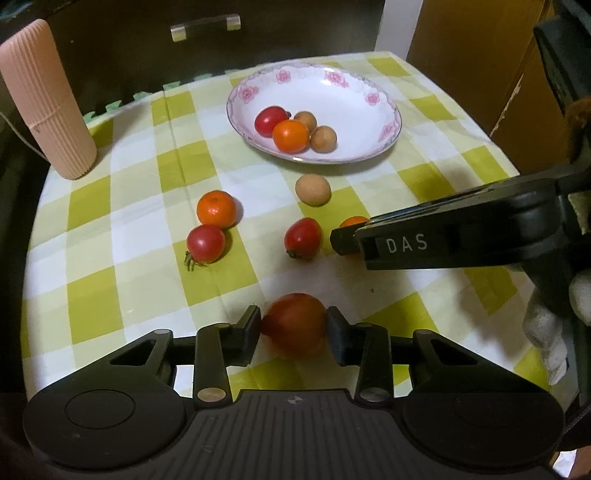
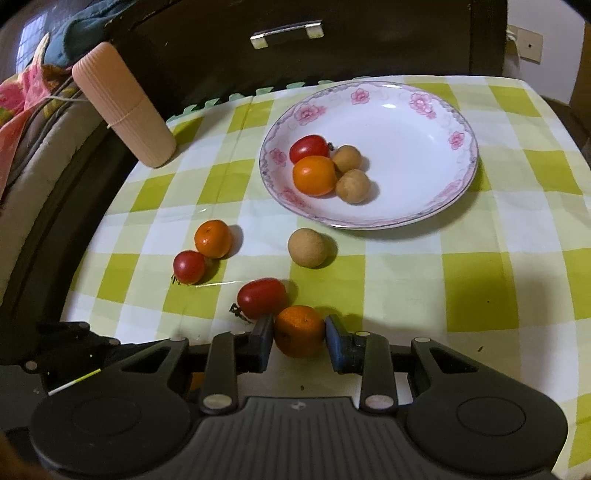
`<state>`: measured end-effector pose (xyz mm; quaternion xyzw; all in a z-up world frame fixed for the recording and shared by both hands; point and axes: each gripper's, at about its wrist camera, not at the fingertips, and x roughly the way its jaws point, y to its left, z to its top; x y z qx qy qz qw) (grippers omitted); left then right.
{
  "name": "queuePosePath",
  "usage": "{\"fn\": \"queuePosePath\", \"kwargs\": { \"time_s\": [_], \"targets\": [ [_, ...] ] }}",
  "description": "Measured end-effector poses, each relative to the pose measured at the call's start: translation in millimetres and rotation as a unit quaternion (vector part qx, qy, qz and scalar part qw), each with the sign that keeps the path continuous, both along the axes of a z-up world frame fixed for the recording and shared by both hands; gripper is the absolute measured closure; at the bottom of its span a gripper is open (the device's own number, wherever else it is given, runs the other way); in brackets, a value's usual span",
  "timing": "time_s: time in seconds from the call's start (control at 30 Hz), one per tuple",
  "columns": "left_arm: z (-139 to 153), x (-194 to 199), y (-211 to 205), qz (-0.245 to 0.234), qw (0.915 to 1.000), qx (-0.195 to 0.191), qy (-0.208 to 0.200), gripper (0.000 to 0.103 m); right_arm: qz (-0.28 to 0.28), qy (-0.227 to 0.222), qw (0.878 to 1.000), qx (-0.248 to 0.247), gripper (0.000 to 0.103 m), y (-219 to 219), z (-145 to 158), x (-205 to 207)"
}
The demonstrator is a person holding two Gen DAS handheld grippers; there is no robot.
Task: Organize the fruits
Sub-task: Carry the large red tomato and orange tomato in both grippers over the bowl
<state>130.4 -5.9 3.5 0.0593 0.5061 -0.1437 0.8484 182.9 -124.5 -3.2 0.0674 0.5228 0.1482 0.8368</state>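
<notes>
My left gripper is shut on a red tomato low over the checked cloth, a pad against each side. My right gripper is shut on a small orange; from the left wrist it shows side-on, the orange peeking above it. A flowered white plate holds a tomato, an orange and two brown longans. Loose on the cloth lie an orange, a tomato, a longan and a tomato beside my right gripper's left finger.
A pink ribbed cylinder stands at the cloth's far left corner. Behind the table is a dark cabinet with a metal handle. A cardboard box stands at the right. A gloved hand holds the right gripper.
</notes>
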Motion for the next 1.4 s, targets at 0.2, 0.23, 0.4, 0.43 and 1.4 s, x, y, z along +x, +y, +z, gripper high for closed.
{"fn": "queuePosePath", "kwargs": {
  "time_s": [0.2, 0.23, 0.4, 0.43, 1.4],
  "targets": [
    [-1, -3, 0, -0.003, 1.0000, 0.000, 0.004, 0.055, -0.003, -0.003, 1.000, 0.006, 0.073, -2, 3, -1],
    [-2, -3, 0, -0.004, 1.0000, 0.001, 0.007, 0.054, -0.003, -0.003, 1.000, 0.006, 0.073, -2, 3, -1],
    [-12, 0, -5, -0.013, 0.9995, 0.002, 0.028, 0.043, -0.002, 0.003, 1.000, 0.007, 0.073, -2, 2, -2],
    [-13, 0, -6, -0.015, 0.9995, 0.004, 0.027, 0.043, -0.002, 0.004, 1.000, 0.008, 0.073, -3, 2, -2],
    [2, 8, 1, 0.012, 0.9997, -0.020, 0.001, 0.053, -0.024, -0.013, 0.999, 0.019, 0.073, -13, 11, -1]
  ]
}}
